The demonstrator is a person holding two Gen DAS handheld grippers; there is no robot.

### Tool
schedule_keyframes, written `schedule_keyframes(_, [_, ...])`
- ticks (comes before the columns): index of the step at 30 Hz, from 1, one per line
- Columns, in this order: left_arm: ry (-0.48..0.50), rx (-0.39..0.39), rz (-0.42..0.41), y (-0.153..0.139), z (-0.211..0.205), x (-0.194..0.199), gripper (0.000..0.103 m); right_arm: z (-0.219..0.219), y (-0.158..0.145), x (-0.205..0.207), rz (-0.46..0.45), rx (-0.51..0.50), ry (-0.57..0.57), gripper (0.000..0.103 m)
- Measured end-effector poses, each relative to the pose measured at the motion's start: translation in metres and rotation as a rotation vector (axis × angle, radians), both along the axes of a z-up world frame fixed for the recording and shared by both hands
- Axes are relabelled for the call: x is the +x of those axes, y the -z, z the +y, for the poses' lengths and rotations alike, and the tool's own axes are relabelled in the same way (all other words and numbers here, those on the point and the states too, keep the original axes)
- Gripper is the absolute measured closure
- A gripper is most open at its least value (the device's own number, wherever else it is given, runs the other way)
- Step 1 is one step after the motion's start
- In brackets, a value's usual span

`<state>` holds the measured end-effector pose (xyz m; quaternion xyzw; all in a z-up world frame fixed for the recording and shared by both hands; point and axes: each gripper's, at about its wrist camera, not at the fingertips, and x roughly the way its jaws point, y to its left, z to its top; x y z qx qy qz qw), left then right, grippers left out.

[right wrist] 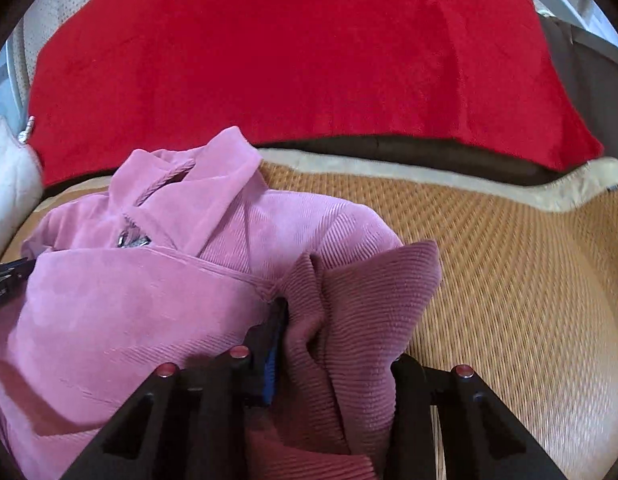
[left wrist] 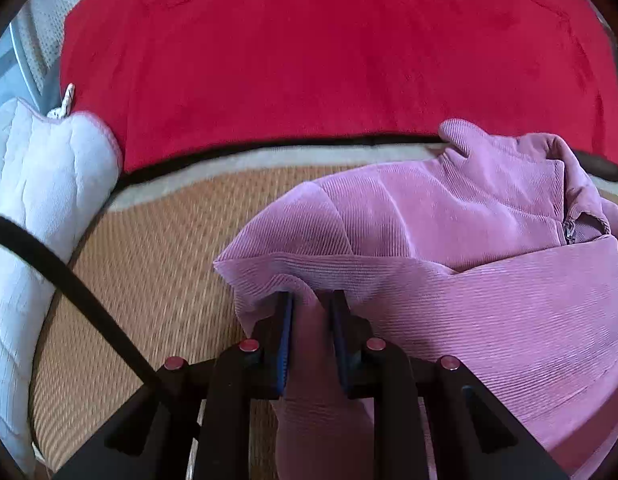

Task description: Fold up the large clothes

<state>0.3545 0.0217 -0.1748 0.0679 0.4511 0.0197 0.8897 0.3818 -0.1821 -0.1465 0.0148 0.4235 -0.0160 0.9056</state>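
Observation:
A pink corduroy jacket [left wrist: 449, 216] lies spread on a woven straw mat [left wrist: 149, 264], collar and zipper toward the far side. My left gripper [left wrist: 312, 304] is shut on a fold of the jacket's left edge, with the cloth pinched between its blue pads. In the right wrist view the same jacket [right wrist: 121, 288] fills the left half. My right gripper [right wrist: 321, 312] is shut on a bunched fold of the jacket's right edge; the cloth drapes over and hides its right finger. The left finger [right wrist: 275, 328] shows beside the fold.
A red blanket [left wrist: 329, 60] covers the far side beyond the mat's pale border. A white quilted pillow [left wrist: 33, 200] lies at the left. A black strap [left wrist: 69, 280] crosses the left wrist view. Bare mat [right wrist: 509, 280] extends to the right of the jacket.

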Motion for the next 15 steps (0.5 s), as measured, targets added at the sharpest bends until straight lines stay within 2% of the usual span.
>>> schedule_keyframes(5, [-0.015, 0.035, -0.045, 0.004, -0.011, 0.027, 0.083, -0.014, 0.000, 0.040, 0.013, 0.031, 0.000, 0.074])
schedule_keyframes(10, [0.030, -0.001, 0.005, -0.008, -0.001, 0.013, 0.083, -0.031, -0.007, 0.046, 0.030, 0.129, -0.022, 0.070])
schedule_keyframes(11, [0.043, -0.005, 0.015, -0.012, 0.002, 0.006, 0.082, -0.033, -0.009, 0.042, 0.035, 0.139, -0.016, 0.066])
schedule_keyframes(13, [0.067, -0.028, 0.024, -0.025, 0.014, -0.016, 0.079, -0.036, -0.016, 0.022, 0.041, 0.147, 0.001, 0.047])
schedule_keyframes(14, [0.072, -0.043, 0.022, -0.031, 0.020, -0.026, 0.076, -0.038, -0.023, 0.011, 0.026, 0.158, 0.003, 0.035])
schedule_keyframes(15, [0.073, -0.066, 0.017, -0.040, 0.029, -0.042, 0.068, -0.039, -0.031, -0.001, 0.001, 0.166, 0.004, 0.032])
